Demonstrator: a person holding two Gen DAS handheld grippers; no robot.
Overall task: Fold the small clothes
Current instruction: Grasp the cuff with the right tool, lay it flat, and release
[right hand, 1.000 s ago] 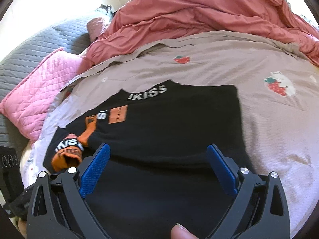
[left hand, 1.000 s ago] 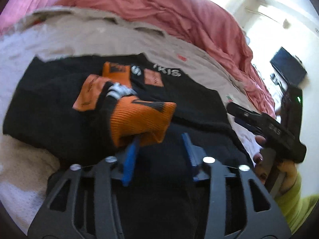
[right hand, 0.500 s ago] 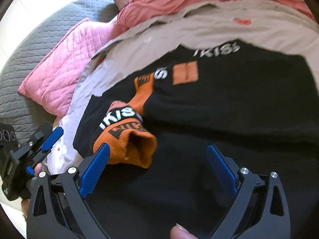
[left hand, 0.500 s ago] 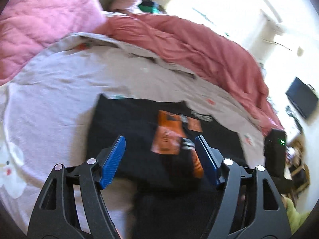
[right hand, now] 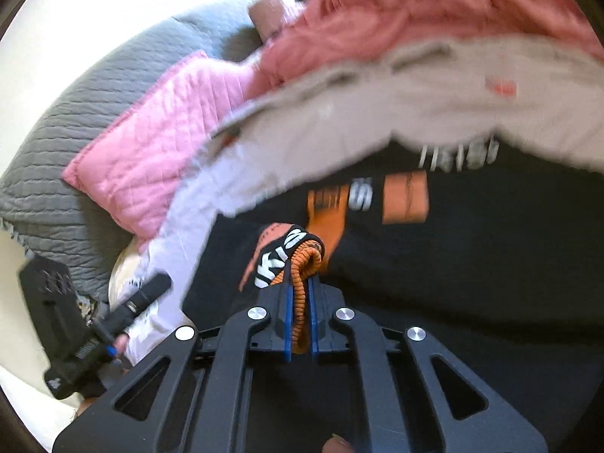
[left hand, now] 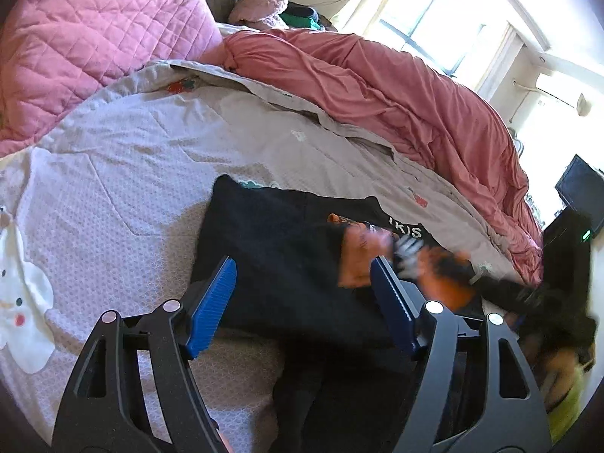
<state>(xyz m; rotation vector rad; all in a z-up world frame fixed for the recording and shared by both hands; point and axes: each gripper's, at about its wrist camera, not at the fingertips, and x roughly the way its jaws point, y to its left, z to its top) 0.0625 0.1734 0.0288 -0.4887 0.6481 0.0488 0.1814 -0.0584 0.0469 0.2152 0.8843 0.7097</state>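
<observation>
the black sweatshirt (left hand: 279, 260) is lying flat on the bed's pale quilted cover (left hand: 124, 173), its white lettering facing the far side where the rust-pink duvet (left hand: 396, 87) is bunched up. the sweatshirt is serving as the landmark here. the right gripper (right hand: 300, 304) is sitting over the sweatshirt's near left part, and its blue fingers (right hand: 287, 324) are pressed together, pinching the ribbed orange cuff (right hand: 302, 283) of the sleeve, whose black and orange fabric is bunching just beyond the fingertips. in the left wrist view that same cuff is appearing as an orange blur at the sweatshirt's right side, with the right gripper reaching it from the right. the left gripper (left hand: 305, 302) is hovering over the sweatshirt's near edge with its fingers (left hand: 211, 302) spread, having just been opening, and only flat black cloth is showing between them, untouched. a pink quilted pillow (left hand: 87, 37) is resting well beyond the sweatshirt, at the head of the bed.
</observation>
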